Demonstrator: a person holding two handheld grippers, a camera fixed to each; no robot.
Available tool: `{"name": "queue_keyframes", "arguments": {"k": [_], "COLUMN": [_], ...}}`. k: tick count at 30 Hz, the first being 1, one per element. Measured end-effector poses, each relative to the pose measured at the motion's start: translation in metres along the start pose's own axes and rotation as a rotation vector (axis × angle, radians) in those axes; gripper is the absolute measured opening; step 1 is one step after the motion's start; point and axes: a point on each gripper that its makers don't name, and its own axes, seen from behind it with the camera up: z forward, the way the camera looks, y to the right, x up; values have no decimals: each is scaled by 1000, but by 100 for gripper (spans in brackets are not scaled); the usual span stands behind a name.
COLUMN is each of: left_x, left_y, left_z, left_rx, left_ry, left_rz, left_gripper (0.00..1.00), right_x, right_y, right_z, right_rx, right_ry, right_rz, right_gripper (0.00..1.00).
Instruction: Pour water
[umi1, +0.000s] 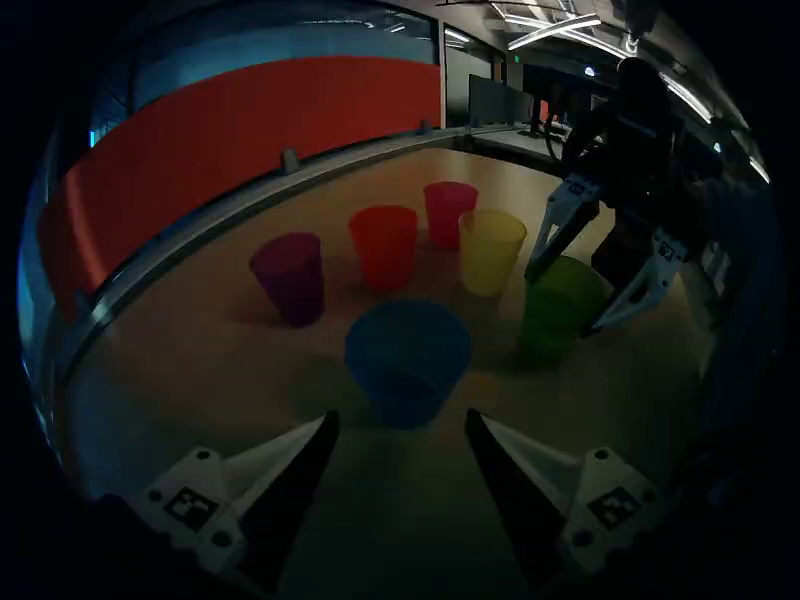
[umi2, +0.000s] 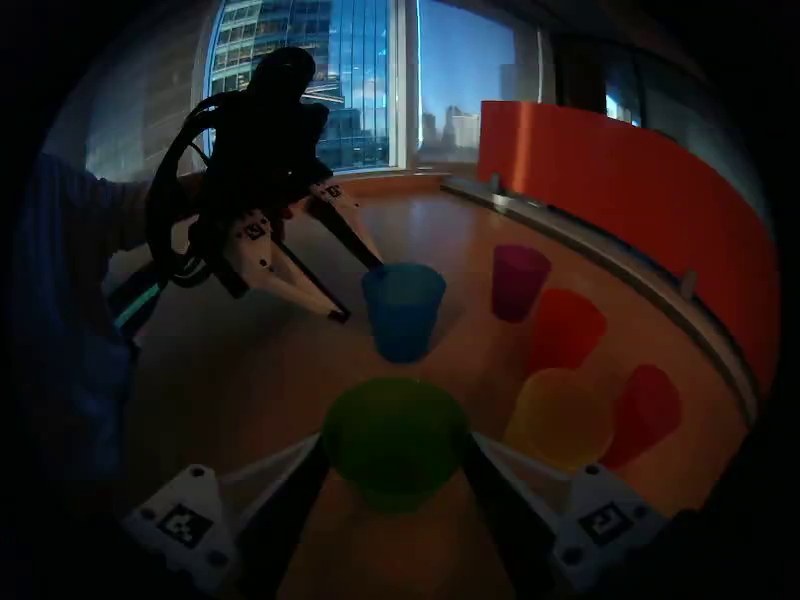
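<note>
Several coloured plastic cups stand upright on a wooden table (umi1: 200, 380). A blue cup (umi1: 408, 360) stands just ahead of my left gripper (umi1: 400, 420), whose fingers are open and short of the cup. In the right gripper view the left gripper (umi2: 358, 290) has its tips beside the blue cup (umi2: 403, 310). The green cup (umi2: 395, 440) sits between the spread fingers of my right gripper (umi2: 393, 438), which is open around it. From the left gripper view, the right gripper (umi1: 560, 305) straddles the green cup (umi1: 552, 318). The dim light hides what the cups contain.
Purple (umi1: 290, 277), orange (umi1: 384, 245), pink (umi1: 449, 212) and yellow (umi1: 491, 250) cups stand in an arc behind the blue one. An orange wall panel (umi1: 250, 130) runs along the table's far edge. Windows (umi2: 350, 80) lie beyond. A blue sleeve (umi2: 70, 330) is at the left.
</note>
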Motion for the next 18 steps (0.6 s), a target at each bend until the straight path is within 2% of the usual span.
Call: {"name": "queue_keyframes", "arguments": {"k": [7, 11, 18], "left_x": [0, 1, -2], "left_y": [3, 3, 5], "left_z": [1, -1, -8], "left_rx": [3, 12, 20], "left_ry": [-1, 0, 2], "left_rz": [9, 14, -1], "left_gripper": [94, 94, 94], "right_x": [-5, -8, -16], "right_y": [-2, 0, 0], "right_z": [-3, -4, -15], "right_rx": [-7, -16, -37], "right_ry": [-6, -10, -12], "right_rz": [-12, -3, 13], "right_gripper": [93, 100, 100]}}
